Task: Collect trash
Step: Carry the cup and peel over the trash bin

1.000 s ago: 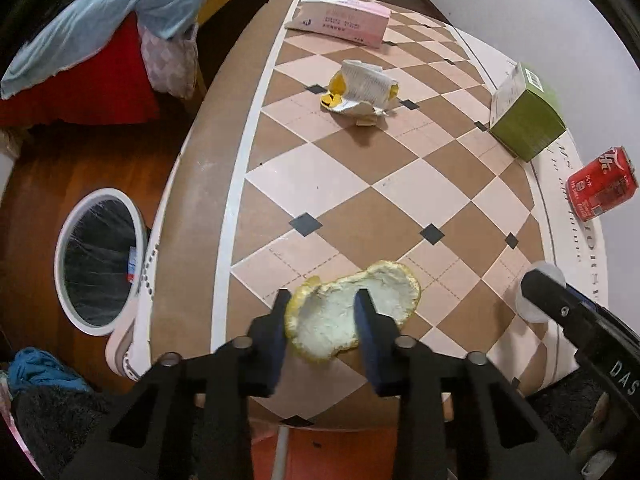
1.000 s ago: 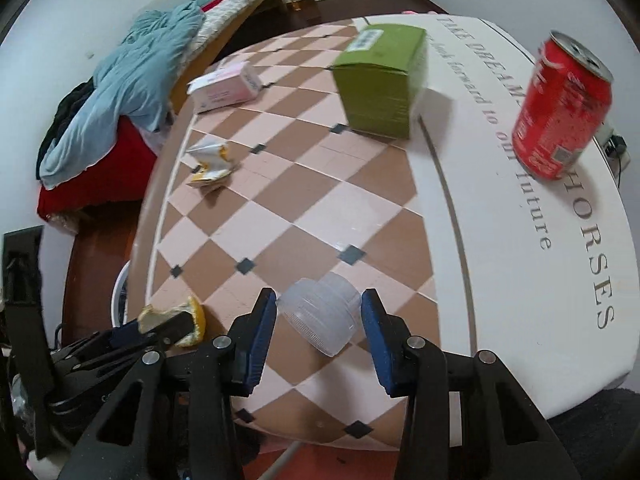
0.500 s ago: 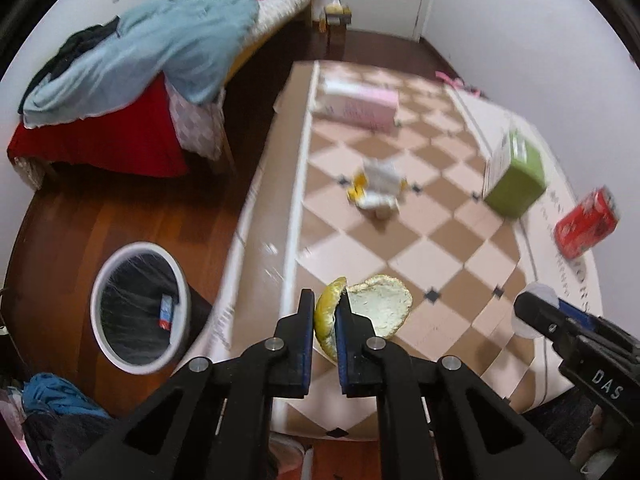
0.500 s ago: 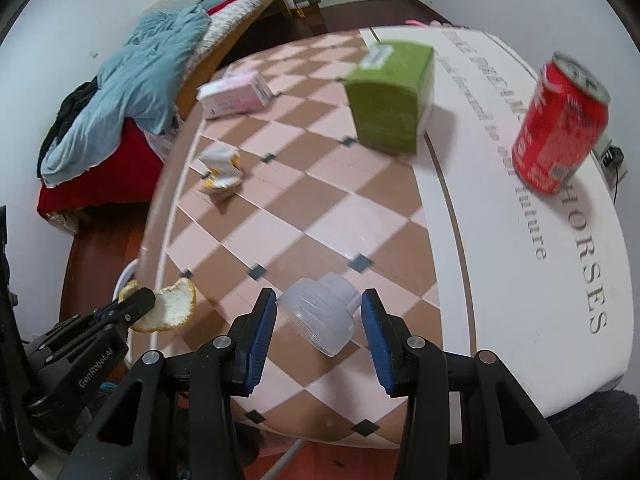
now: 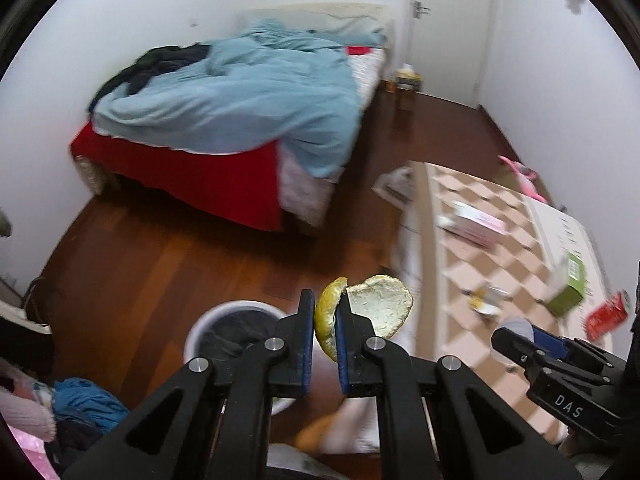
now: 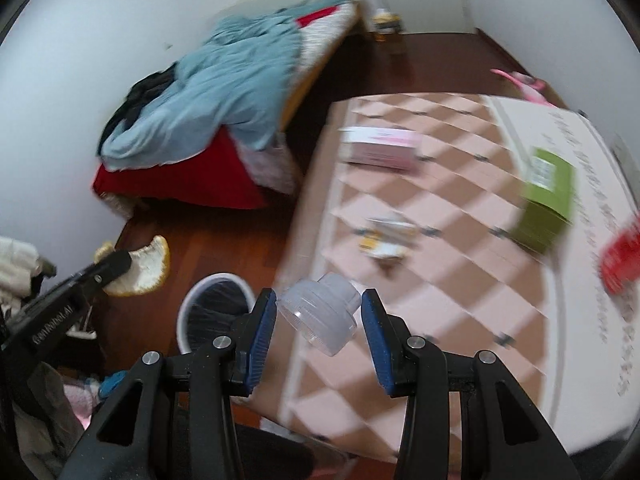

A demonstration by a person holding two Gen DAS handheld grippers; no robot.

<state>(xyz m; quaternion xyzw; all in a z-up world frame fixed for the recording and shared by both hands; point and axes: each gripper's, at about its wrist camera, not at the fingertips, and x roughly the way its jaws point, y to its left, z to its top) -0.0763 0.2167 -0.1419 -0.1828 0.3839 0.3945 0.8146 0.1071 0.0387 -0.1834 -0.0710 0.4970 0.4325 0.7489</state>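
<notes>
Holding both pieces in the air: our left gripper (image 5: pixel 325 334) clamps the peel (image 5: pixel 362 314) above the bin (image 5: pixel 234 330); right gripper (image 6: pixel 319 330) pinches the plastic cup (image 6: pixel 320 314) beside the table (image 6: pixel 440 280).

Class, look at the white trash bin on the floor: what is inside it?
The trash bin shows a dark liner bag; gripper fingers cover part of it, so its contents cannot be made out.

The right tongs (image 6: pixel 318 320) clamp a clear plastic cup (image 6: pixel 320 314) above the tabletop (image 6: pixel 460 280) edge. At left, the left tongs (image 6: pixel 116 262) pinch a citrus peel (image 6: pixel 146 268) over the wooden floor (image 6: pixel 240 248), near a white-rimmed bin (image 6: pixel 218 308). Blurred on the tabletop: a pink box (image 6: pixel 382 148), a green box (image 6: pixel 546 196) and what may be a red can (image 6: pixel 622 262).
</notes>
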